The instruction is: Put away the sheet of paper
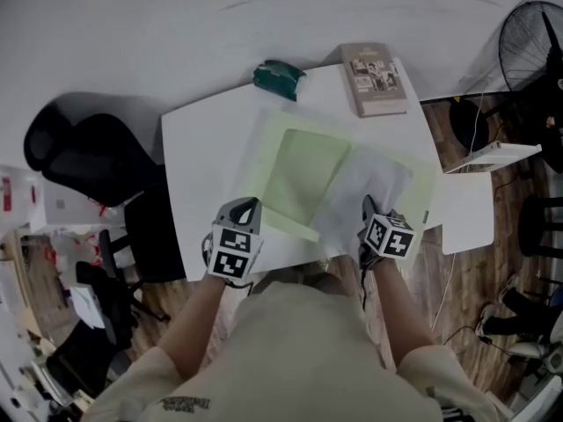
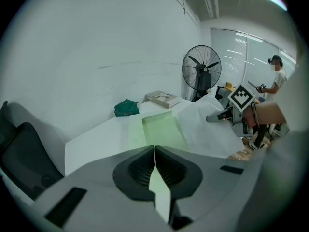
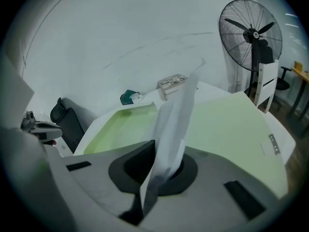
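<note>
A pale green folder (image 1: pixel 268 143) lies open on the white table (image 1: pixel 198 174). Its darker green flap (image 1: pixel 303 174) is raised at the near edge, and my left gripper (image 1: pixel 249 206) is shut on that edge; a thin green strip shows between its closed jaws (image 2: pixel 154 150). The white sheet of paper (image 1: pixel 369 183) curves over the folder's right half. My right gripper (image 1: pixel 367 207) is shut on its near edge, and the sheet rises out of the closed jaws (image 3: pixel 157 146) in the right gripper view. The left gripper view also shows the sheet (image 2: pixel 207 127) and the right gripper (image 2: pixel 216 117).
A book (image 1: pixel 374 77) and a dark green pouch (image 1: pixel 279 77) lie at the table's far edge. A black chair (image 1: pixel 88 156) stands at the left, with a fan (image 1: pixel 532 47) and a small white table (image 1: pixel 466 214) at the right. A person (image 2: pixel 276 76) stands far off.
</note>
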